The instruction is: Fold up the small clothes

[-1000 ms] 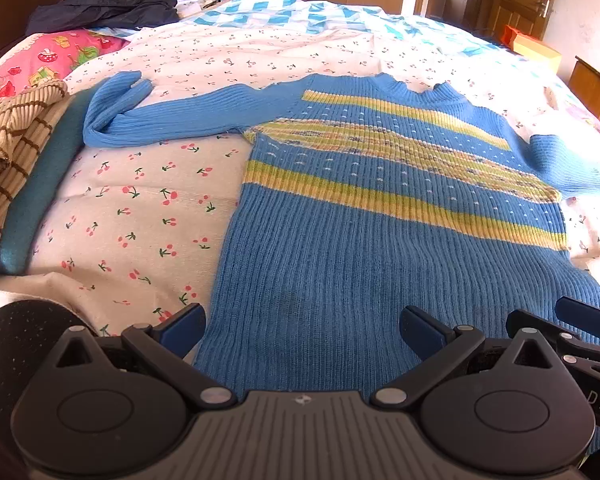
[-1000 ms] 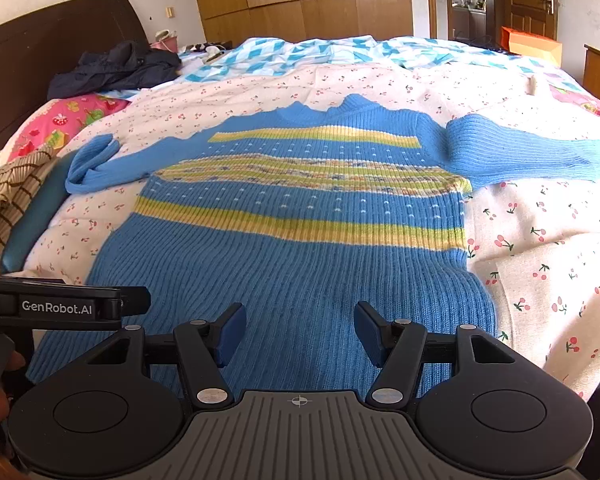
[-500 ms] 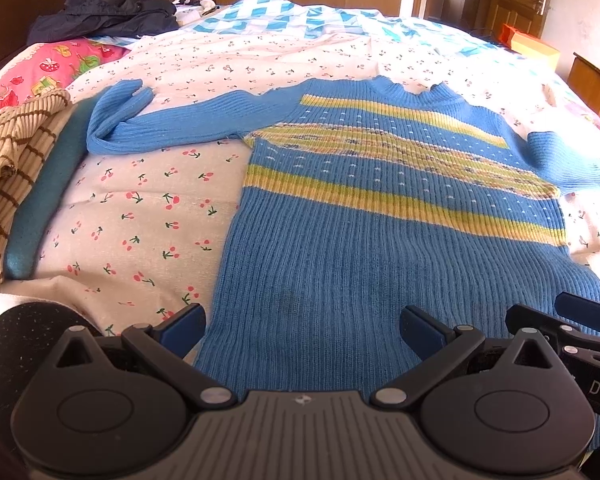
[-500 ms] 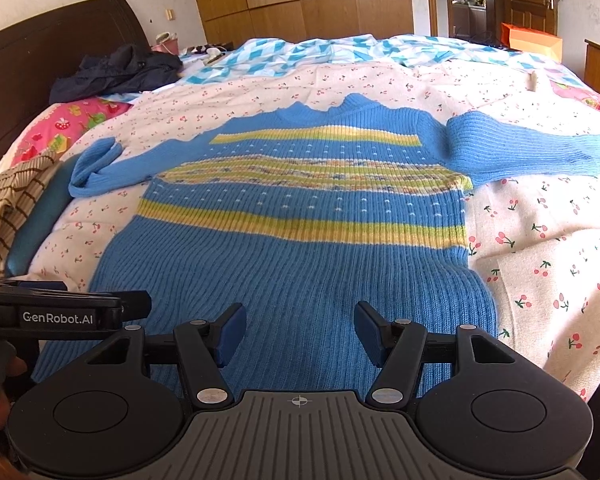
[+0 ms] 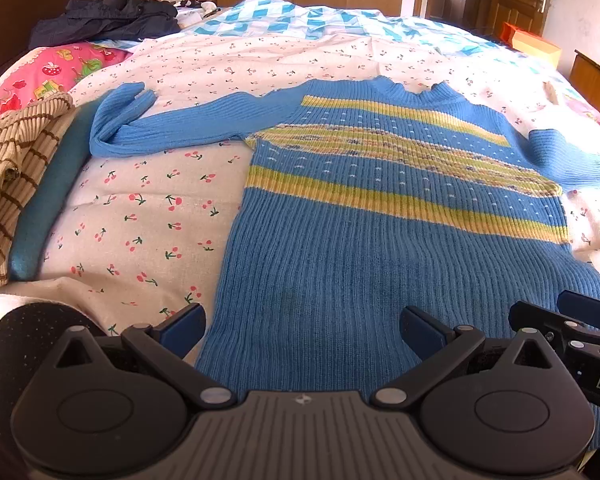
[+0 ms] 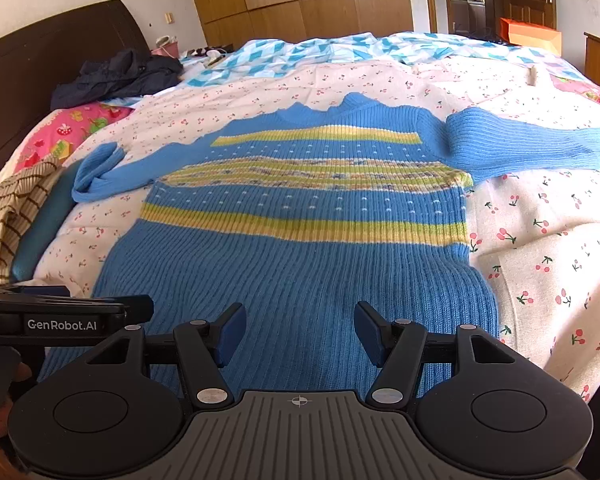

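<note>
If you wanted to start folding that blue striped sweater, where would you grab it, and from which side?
Probably the blue sweater is best pinched at its near hem, coming in low from this edge of the bed. It lies flat, so only its edges offer a lip. The open left gripper and right gripper already hover over that hem.
</note>
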A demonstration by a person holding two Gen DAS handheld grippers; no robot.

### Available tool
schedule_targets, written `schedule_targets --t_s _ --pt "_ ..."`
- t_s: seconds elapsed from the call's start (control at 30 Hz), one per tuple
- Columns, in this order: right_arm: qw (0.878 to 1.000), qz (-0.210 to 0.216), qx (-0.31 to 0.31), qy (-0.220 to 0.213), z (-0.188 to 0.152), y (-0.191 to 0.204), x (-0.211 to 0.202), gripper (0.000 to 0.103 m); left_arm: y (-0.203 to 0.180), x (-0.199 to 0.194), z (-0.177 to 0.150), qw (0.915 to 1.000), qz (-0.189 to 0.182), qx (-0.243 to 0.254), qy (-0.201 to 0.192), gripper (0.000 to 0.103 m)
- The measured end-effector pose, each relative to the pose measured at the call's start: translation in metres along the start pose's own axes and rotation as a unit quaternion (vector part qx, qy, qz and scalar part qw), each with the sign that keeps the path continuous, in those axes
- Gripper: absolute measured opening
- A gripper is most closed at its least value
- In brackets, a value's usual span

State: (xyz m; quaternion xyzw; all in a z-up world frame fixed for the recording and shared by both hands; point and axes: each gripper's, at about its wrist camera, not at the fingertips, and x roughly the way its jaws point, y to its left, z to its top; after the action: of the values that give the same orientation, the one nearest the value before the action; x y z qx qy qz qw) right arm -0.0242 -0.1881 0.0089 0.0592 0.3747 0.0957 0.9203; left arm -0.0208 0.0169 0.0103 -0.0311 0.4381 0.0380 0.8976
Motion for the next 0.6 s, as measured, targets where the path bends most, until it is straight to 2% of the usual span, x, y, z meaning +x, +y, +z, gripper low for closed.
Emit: schedule_targets --t_s 0.6 --pt "1.000 0.012 0.007 -0.006 0.0017 -0.0028 -0.0046 0.063 -0.0036 -0.0060 0.0006 0.9999 0.009 0.009 -0.009 0.103"
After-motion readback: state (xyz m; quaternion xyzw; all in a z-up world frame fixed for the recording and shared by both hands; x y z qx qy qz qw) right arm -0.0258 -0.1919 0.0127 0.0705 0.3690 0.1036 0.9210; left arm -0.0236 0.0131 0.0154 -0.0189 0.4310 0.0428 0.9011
